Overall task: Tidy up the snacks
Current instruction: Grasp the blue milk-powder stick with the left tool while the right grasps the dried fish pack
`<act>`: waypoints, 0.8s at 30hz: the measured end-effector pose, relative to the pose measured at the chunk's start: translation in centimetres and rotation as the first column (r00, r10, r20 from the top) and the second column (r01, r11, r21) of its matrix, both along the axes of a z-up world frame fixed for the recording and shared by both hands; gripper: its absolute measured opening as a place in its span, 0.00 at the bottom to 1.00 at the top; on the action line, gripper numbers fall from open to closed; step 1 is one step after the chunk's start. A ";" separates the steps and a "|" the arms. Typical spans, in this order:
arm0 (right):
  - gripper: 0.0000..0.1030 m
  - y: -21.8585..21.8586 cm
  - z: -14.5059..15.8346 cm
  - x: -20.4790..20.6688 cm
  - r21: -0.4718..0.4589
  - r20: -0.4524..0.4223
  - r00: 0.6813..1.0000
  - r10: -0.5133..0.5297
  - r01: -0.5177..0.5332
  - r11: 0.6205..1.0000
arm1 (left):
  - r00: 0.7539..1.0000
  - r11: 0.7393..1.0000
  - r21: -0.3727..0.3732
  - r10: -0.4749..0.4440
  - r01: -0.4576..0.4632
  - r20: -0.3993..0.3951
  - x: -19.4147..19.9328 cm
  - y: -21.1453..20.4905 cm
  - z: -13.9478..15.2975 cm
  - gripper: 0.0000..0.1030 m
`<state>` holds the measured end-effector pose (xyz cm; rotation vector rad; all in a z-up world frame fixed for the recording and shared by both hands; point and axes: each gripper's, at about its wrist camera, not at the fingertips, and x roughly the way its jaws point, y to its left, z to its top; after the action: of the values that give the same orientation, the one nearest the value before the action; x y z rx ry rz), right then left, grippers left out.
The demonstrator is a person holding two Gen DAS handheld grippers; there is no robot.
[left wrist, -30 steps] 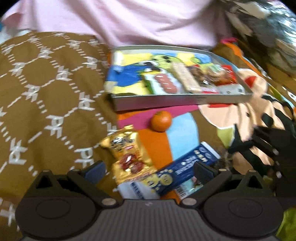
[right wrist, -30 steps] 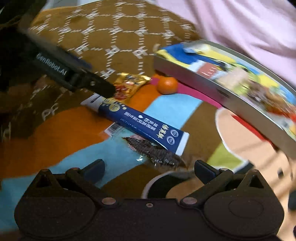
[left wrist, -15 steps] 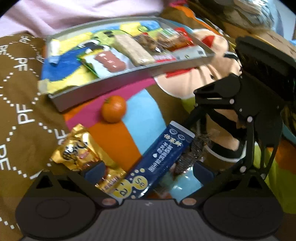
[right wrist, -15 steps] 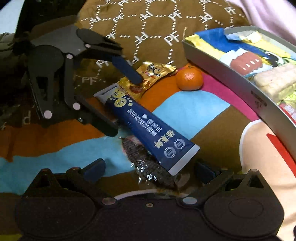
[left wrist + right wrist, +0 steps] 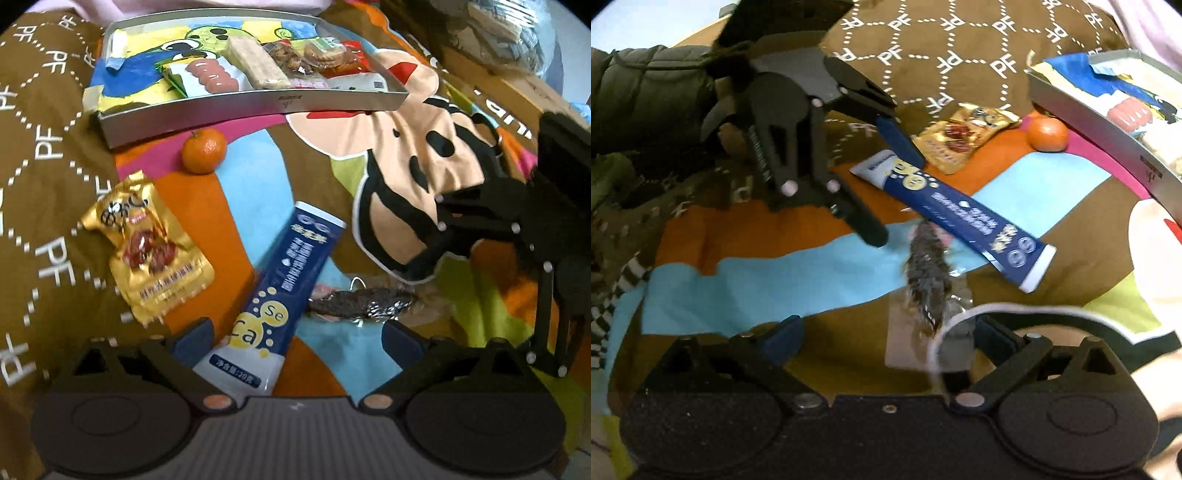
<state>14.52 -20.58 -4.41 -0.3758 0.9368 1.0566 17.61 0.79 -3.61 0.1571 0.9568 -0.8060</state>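
From the left wrist camera, the left gripper point(image 5: 295, 334) hangs low over a colourful blanket point(image 5: 402, 155), its two fingers spread wide and holding nothing. The near end of a long blue packet point(image 5: 284, 295) lies between them, close to the left finger, and runs away toward the upper right. A gold snack pouch point(image 5: 147, 243) lies flat to its left, apart from it, partly on a brown patterned cushion point(image 5: 40, 147). A small orange point(image 5: 204, 150) sits further off, just in front of the wall of a metal tray point(image 5: 255, 110). The tray holds a row of wrapped snacks point(image 5: 266, 66) toward its right half. A clear wrapper with a dark dried snack point(image 5: 364, 302) lies to the right of the blue packet, its left end touching or tucked under the packet's edge. The right gripper point(image 5: 424, 254) reaches in from the right, its tips above the wrapper's far end.

From the right wrist camera, the right gripper point(image 5: 888, 338) is also spread apart, empty. The dark snack in its clear wrapper point(image 5: 929, 280) lies between the fingers, nearer the right one, its far end meeting the blue packet point(image 5: 956, 218). The left gripper point(image 5: 882, 177) stands open over the packet's far end. Beyond lie the gold pouch point(image 5: 964, 136), the orange point(image 5: 1047, 133) and the tray point(image 5: 1108, 140) at the right edge.
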 end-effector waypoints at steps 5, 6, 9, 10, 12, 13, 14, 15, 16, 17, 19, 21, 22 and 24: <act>0.94 -0.4 0.3 -2.8 0.041 0.039 0.996 -0.075 0.074 0.996 | 0.998 0.998 0.060 0.034 -0.037 0.047 0.0 -0.8 0.3 0.96; 0.94 -0.1 0.0 -2.9 0.045 0.056 0.993 -0.107 0.104 0.993 | 0.998 0.997 0.069 0.038 -0.041 0.053 0.3 -1.0 0.3 0.96; 0.94 -0.3 -0.9 -2.4 0.104 0.054 0.973 -0.226 0.219 0.970 | 0.997 0.994 0.104 0.024 -0.031 0.070 1.1 -1.8 0.2 0.96; 0.94 -0.3 -1.1 -2.2 0.128 0.045 0.965 -0.260 0.252 0.959 | 0.997 0.992 0.122 0.011 -0.021 0.077 1.2 -2.0 0.1 0.96; 0.95 -0.2 -1.4 -1.8 0.157 0.037 0.952 -0.304 0.295 0.943 | 0.996 0.990 0.143 -0.014 0.000 0.090 1.5 -2.3 -0.3 0.96; 0.95 0.0 -1.4 -1.6 0.158 0.044 0.950 -0.308 0.298 0.942 | 0.996 0.990 0.140 -0.024 0.011 0.090 1.7 -2.4 -0.4 0.96; 0.95 0.3 -1.4 -1.5 0.156 0.058 0.950 -0.307 0.295 0.943 | 0.996 0.991 0.134 -0.028 0.016 0.087 1.9 -2.4 -0.5 0.97; 0.93 0.6 -1.3 -1.4 0.159 0.072 0.948 -0.310 0.296 0.942 | 0.996 0.991 0.130 -0.031 0.020 0.084 2.0 -2.4 -0.6 0.97; 0.92 0.7 -1.2 -1.2 0.173 0.078 0.944 -0.319 0.302 0.937 | 0.996 0.991 0.128 -0.035 0.023 0.086 2.1 -2.4 -0.7 0.97; 0.92 1.0 -1.2 -0.8 0.181 0.074 0.941 -0.330 0.312 0.933 | 0.995 0.991 0.131 -0.037 0.025 0.087 2.2 -2.4 -0.7 0.97; 0.92 1.5 -1.4 -0.2 0.171 0.059 0.937 -0.345 0.331 0.928 | 0.995 0.990 0.135 -0.038 0.026 0.092 2.2 -2.6 -0.7 0.97; 0.92 2.3 -1.9 0.1 0.139 0.079 0.938 -0.336 0.324 0.936 | 0.994 0.989 0.142 -0.041 0.027 0.100 2.0 -2.7 -0.7 0.97; 0.92 2.8 -2.1 0.2 0.118 0.104 0.936 -0.336 0.324 0.939 | 0.994 0.989 0.145 -0.042 0.027 0.101 2.0 -2.8 -0.7 0.97; 0.92 3.2 -2.3 -0.1 0.094 0.134 0.932 -0.337 0.326 0.941 | 0.994 0.989 0.144 -0.033 0.019 0.099 1.9 -2.7 -0.7 0.96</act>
<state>14.38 -17.33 -6.74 -0.2236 0.7939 0.7381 19.54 -1.94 -4.30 0.3322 0.9175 -0.7463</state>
